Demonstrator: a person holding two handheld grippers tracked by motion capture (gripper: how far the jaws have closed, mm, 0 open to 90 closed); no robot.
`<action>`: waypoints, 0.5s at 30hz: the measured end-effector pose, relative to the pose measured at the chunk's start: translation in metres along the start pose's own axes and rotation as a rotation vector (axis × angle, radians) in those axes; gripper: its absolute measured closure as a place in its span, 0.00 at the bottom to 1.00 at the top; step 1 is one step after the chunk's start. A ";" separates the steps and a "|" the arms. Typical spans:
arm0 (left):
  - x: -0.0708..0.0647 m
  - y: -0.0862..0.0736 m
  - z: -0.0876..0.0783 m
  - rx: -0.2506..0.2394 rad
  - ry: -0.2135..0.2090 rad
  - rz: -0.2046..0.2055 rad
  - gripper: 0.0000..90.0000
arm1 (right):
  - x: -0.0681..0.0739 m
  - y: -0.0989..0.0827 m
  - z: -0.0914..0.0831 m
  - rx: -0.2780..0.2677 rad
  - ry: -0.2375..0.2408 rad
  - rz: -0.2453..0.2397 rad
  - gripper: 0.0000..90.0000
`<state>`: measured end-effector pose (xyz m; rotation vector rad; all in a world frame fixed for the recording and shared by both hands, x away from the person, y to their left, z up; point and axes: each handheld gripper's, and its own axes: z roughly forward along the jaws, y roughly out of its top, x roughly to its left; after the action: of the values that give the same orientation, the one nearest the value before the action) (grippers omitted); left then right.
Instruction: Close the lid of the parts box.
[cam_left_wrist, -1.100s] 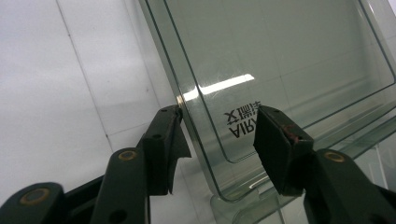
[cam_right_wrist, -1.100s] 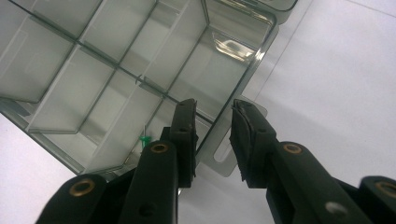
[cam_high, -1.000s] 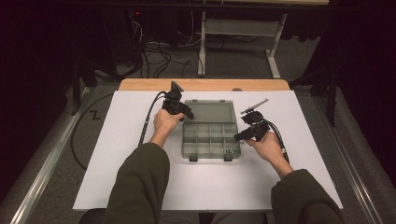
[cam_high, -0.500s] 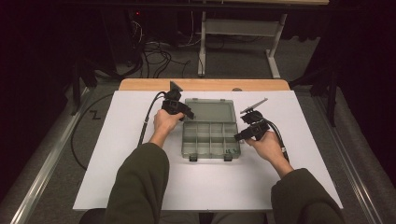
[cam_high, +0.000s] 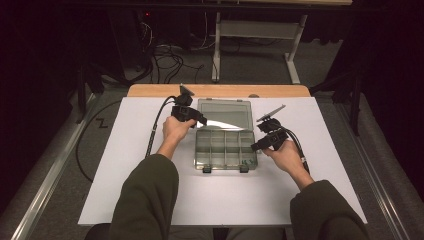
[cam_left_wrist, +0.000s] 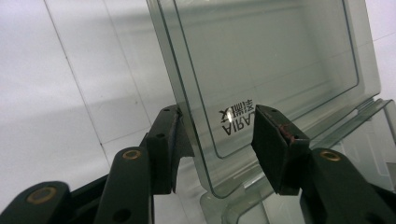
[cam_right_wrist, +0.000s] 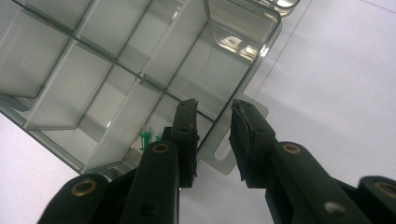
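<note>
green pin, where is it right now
In the right gripper view the green pin lies inside a compartment of the clear box, at its near edge just left of the right tongs.

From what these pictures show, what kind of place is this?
Probably a lab or workshop recording station: a white table with a clear compartment box stands on a grey floor, with loose cables and a metal bench frame behind, against dark surroundings.

Organizer box (cam_high: 225, 145): clear plastic with a grey-green tint.
Lid (cam_left_wrist: 261, 65): same clear tint, black printed lettering near its corner.
Pins (cam_right_wrist: 145, 139): green, in a compartment of the box.
Counter (cam_high: 125, 150): white top, tan wooden strip beyond the box.
Left gripper (cam_left_wrist: 217, 140), right gripper (cam_right_wrist: 214, 135): black jaws, brass-coloured rivets.
Sleeves (cam_high: 145, 200): dark olive.
</note>
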<state>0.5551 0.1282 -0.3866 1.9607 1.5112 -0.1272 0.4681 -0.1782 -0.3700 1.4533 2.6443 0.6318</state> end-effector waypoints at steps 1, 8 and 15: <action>-0.001 0.000 -0.001 -0.005 0.001 0.008 0.59 | 0.000 0.000 0.000 0.000 0.000 -0.003 0.82; -0.008 -0.001 -0.013 -0.034 0.002 0.044 0.59 | 0.000 0.000 0.000 -0.001 -0.004 -0.003 0.82; -0.015 -0.004 -0.022 -0.052 0.013 0.099 0.59 | 0.000 0.000 0.000 -0.001 -0.002 -0.005 0.82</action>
<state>0.5397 0.1284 -0.3643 1.9944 1.4078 -0.0330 0.4681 -0.1785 -0.3700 1.4460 2.6446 0.6307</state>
